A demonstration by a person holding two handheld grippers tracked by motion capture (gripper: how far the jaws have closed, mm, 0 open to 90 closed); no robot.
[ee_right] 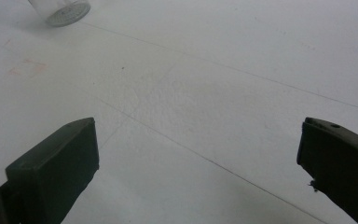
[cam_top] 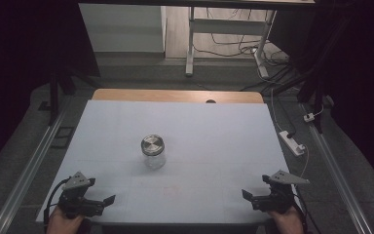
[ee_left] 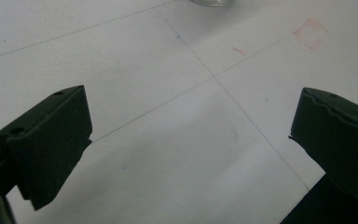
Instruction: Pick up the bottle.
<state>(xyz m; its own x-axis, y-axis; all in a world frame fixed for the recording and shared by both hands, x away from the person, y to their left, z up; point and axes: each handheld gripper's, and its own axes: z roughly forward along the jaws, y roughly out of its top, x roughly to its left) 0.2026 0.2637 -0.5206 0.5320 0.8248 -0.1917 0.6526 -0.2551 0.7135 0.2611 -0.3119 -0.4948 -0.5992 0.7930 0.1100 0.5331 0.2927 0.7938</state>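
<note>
A clear glass jar (cam_top: 153, 152) with a silver metal lid stands upright near the middle of the white table (cam_top: 214, 146). Its base shows at the top of the left gripper view as jar (ee_left: 209, 2) and at the top left of the right gripper view as jar (ee_right: 63, 10). My left gripper (cam_top: 108, 201) rests open at the front left corner, jaws wide apart with nothing between them. Held at the front right corner, my right gripper (cam_top: 247, 195) is open too and holds nothing. Both point inward toward the table's centre, well short of the jar.
A faint red square mark (ee_left: 310, 35) is drawn on the table between the grippers and the jar. A white power strip (cam_top: 292, 142) lies on the floor right of the table. Metal rails (cam_top: 29, 165) run along both sides. A desk frame and cables stand beyond the far edge.
</note>
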